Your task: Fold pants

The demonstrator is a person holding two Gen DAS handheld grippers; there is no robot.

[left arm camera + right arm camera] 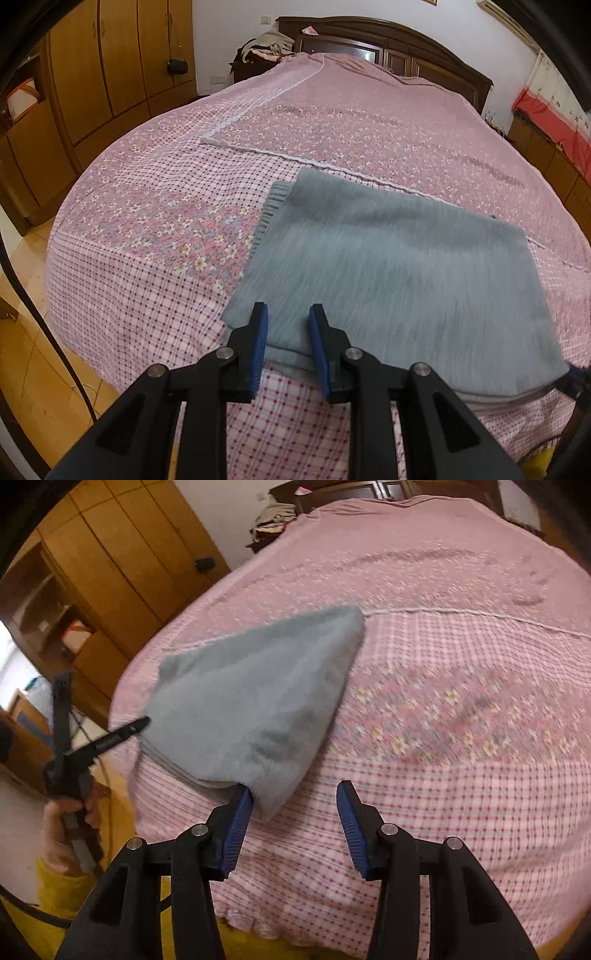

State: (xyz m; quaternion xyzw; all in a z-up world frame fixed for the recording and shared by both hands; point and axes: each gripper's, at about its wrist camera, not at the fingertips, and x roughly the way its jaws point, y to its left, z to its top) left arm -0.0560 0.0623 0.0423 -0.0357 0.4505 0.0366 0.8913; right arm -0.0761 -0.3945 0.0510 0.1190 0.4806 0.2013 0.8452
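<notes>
While folded grey fleece pants (pixel 388 273) lie on a pink checked bed (pixel 155 236), the left tongs (pixel 288 314) straddle their near edge, grip unclear. The right tongs (pixel 295 794) hang released, one blue pad touching the cloth.

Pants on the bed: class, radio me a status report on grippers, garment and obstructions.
Left gripper jaws apart over near edge of folded grey pants. Right gripper open, left finger under pants corner. Pants flat on pink bedspread. Nothing in the way.

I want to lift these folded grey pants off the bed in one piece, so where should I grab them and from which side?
Probably grip the layered near edge of the pants, coming in low from the foot of the bed; the stacked folds are exposed there.
</notes>
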